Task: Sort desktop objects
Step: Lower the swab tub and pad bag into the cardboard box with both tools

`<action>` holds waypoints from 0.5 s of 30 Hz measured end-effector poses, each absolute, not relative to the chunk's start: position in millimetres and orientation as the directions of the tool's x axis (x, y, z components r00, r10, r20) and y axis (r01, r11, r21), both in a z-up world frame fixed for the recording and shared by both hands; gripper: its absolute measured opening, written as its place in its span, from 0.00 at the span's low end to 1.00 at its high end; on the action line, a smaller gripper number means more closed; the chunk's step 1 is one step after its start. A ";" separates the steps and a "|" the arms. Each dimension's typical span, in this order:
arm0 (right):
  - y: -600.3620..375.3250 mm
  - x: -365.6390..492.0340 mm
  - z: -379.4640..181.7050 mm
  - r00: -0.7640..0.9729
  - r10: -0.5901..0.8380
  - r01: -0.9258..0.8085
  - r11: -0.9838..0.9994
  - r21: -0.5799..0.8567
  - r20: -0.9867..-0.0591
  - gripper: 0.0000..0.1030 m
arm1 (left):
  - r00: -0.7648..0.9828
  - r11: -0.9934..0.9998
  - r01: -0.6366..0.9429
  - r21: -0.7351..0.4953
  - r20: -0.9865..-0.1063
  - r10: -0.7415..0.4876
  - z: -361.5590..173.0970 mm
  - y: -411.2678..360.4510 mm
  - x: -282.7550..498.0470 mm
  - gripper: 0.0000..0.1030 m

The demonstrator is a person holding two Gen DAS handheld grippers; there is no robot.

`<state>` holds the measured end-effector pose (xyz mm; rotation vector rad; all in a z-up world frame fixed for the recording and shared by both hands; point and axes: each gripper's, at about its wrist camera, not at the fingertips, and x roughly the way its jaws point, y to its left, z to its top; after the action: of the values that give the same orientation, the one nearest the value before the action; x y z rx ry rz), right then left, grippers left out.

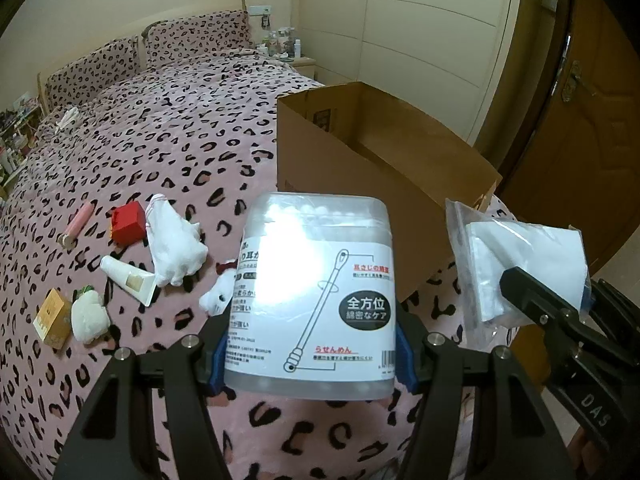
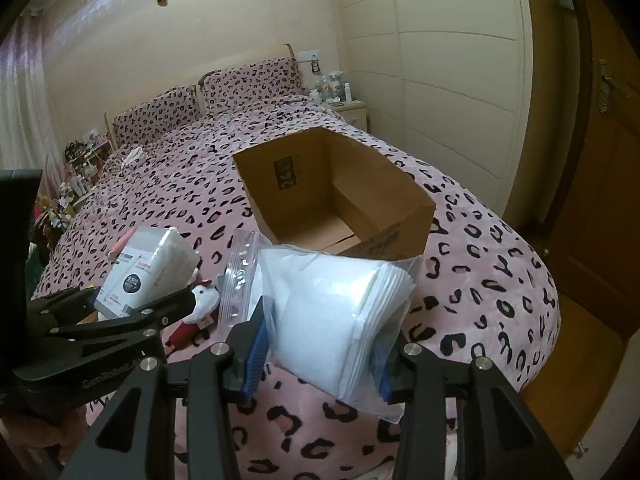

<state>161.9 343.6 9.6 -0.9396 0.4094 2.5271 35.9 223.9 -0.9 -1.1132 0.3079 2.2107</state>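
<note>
beside the cardboard box (image 1: 400, 184), left tool (image 1: 310, 356) clamps a cotton-swab tub (image 1: 316, 292), right tool (image 2: 320, 364) a bagged white pack (image 2: 336, 316).

This is a bedroom in a home. Ahead of the tongs spreads a wide bed (image 2: 168, 208) under a pink leopard-print blanket, with two matching pillows (image 2: 208, 100) against the far wall. Beyond them to the right stands a nightstand (image 2: 354, 110) crowded with small bottles, and next to it a tall cream wardrobe (image 2: 452, 80) with panelled doors. Farther right is a wooden door (image 2: 600, 160) with a brass handle. Far left, a curtain (image 2: 20, 100) hangs above a cluttered shelf (image 2: 84, 160).
</note>
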 end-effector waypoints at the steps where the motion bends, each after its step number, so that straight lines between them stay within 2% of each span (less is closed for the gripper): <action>1: 345.7 161.8 11.2 -0.688 0.277 -0.475 -0.870 0.128 -0.671 0.43 | -0.439 -0.770 -0.634 -0.074 -0.785 0.437 0.1 225.0 35.4 0.62; 15: 370.5 158.7 32.6 -0.701 0.306 -0.499 -0.855 0.138 -0.645 0.42 | -0.436 -0.746 -0.661 -0.086 -0.765 0.475 26.3 250.4 23.1 0.62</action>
<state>158.7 370.5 32.6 -0.8766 0.4223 2.5136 23.1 250.4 26.3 -1.0671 0.2961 2.1876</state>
